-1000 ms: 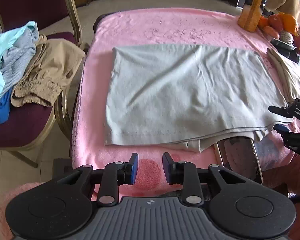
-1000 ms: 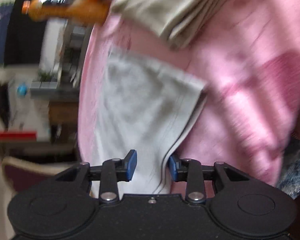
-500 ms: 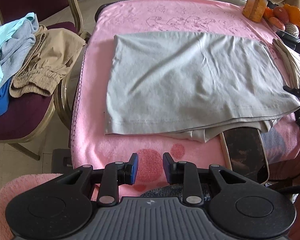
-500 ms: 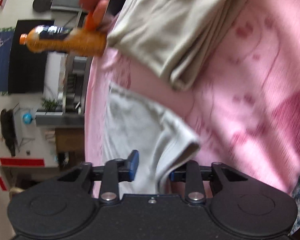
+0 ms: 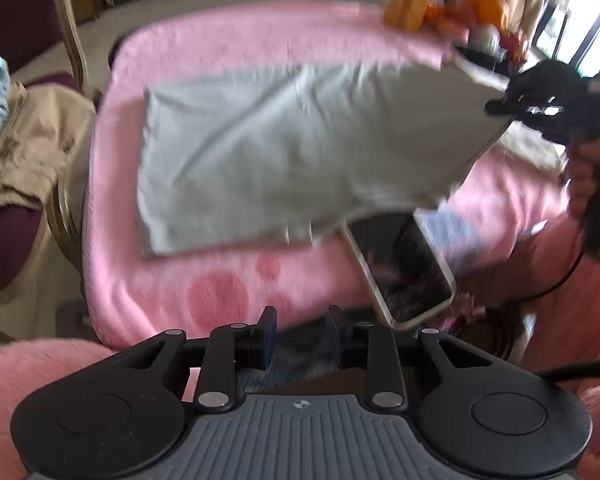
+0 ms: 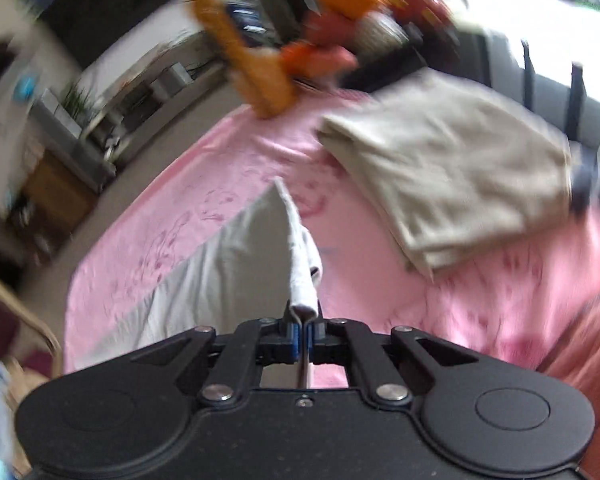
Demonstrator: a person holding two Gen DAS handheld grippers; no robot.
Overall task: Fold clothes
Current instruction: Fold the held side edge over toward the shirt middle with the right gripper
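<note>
Right tongs clamped on grey shirt corner, lifted at three o'clock, rest spread on pink tabletop, left tongs parted, empty, shirt at twelve o'clock

A table draped in a pink patterned cloth fills the middle. At nine o'clock stands a gold-framed chair with a dark maroon seat. At one o'clock bright daylight pours through a dark-framed window. At ten o'clock in the right wrist view, a low grey shelf unit lines a pale wall, floor beige
</note>
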